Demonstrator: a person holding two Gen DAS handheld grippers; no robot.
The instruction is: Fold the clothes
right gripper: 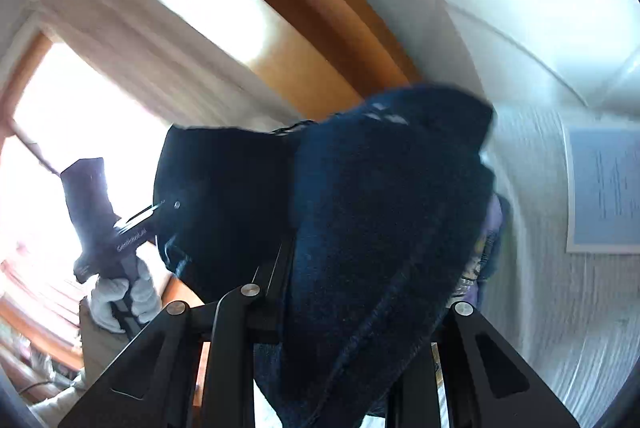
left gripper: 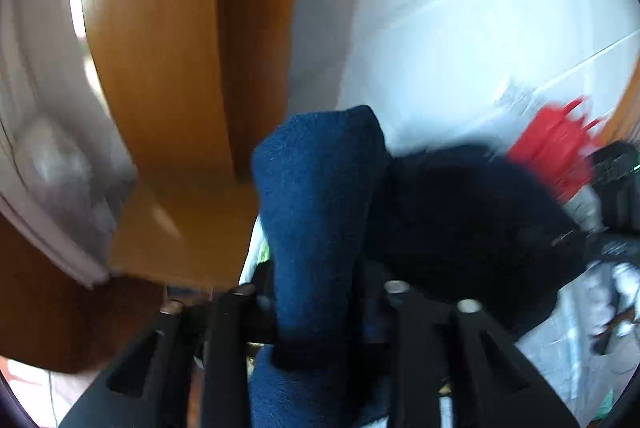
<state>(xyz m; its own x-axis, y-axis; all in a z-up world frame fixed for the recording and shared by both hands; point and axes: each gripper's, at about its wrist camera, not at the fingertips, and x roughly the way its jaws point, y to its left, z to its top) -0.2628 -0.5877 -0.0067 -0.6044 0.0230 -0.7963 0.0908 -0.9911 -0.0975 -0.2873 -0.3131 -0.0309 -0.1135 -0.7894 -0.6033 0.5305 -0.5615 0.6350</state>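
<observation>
2 hand-held grippers raised, navy garment (left gripper: 316, 211) between

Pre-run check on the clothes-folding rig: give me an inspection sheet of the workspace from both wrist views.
Surface: nothing seen; no table top in view.
Job's things: dark blue garment, held up in the air between both grippers.
Clutter: blurred red thing; paper sheet on the wall.
Grippers: right gripper clamped on the garment; left gripper has cloth between its fingers, grip unclear; a gloved hand holds it.
Cables: nothing seen.
Surroundings: wooden frame, white wall, bright window.
</observation>
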